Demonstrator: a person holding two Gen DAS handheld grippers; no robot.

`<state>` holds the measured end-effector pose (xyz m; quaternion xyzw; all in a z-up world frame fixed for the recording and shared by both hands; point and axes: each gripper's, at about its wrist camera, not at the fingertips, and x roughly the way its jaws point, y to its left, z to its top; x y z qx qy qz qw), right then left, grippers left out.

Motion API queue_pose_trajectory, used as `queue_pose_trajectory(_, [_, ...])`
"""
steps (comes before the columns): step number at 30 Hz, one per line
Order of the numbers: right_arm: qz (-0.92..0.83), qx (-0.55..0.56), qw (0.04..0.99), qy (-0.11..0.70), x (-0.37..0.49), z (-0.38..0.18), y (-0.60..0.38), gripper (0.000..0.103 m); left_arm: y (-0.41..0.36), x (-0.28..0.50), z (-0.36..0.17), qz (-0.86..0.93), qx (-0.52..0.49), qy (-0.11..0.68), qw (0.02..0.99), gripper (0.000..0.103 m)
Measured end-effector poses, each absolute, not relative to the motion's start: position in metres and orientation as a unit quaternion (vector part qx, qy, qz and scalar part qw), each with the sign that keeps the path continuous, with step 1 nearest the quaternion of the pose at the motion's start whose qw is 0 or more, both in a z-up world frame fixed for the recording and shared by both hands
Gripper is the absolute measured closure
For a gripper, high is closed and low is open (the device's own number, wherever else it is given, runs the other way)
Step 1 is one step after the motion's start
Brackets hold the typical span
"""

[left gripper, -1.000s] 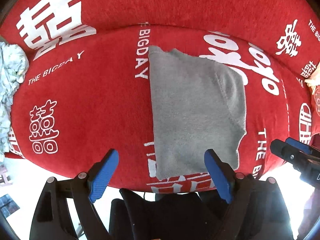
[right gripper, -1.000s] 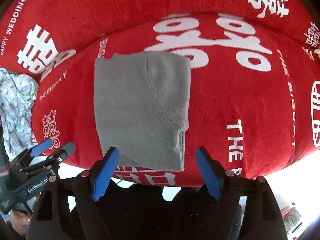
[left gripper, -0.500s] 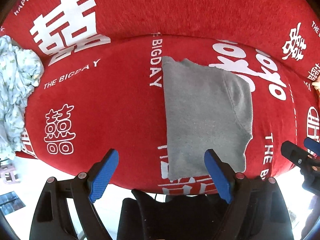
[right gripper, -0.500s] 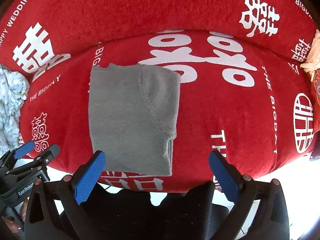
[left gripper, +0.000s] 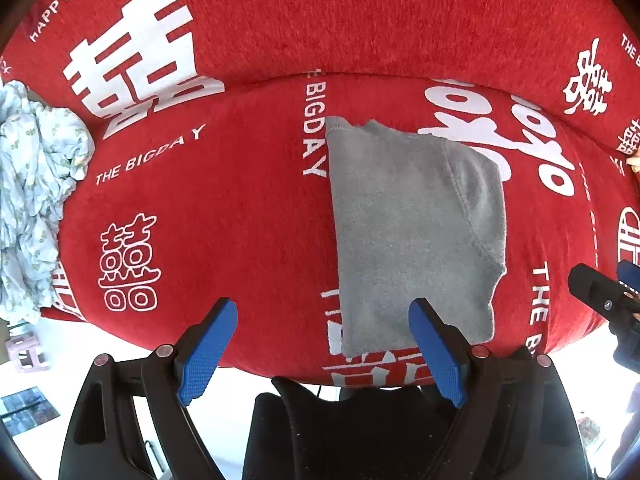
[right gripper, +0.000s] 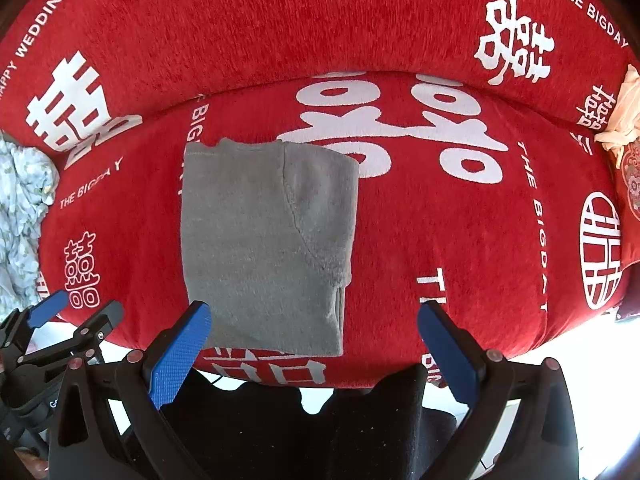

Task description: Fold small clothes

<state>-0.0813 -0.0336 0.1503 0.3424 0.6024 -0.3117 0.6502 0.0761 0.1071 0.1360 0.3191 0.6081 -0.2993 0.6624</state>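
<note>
A grey garment lies folded into a rectangle on the red sofa seat, near its front edge. It also shows in the right wrist view. My left gripper is open and empty, held off the seat's front edge, its right finger over the garment's near edge. My right gripper is open and empty, in front of the garment's near right corner. The right gripper shows at the right edge of the left wrist view; the left gripper shows at the lower left of the right wrist view.
A crumpled pale blue patterned cloth lies at the sofa's left end, also in the right wrist view. A cream cloth lies at the far right. The red backrest rises behind the seat. White floor lies below.
Both grippers have drawn back from the garment, the left shifting left so more of the pale cloth shows. The right gripper's jaws have opened wider. The garment has not moved.
</note>
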Motion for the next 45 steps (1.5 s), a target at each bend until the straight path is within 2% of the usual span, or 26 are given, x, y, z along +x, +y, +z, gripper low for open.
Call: queue_pose_trajectory(45, [-0.314, 0.334, 0.653, 0.603, -0.079, 0.155, -0.033, 0.000, 0.106, 0.078, 0.147, -0.291, 0.325, 0.600, 0.671, 0.015])
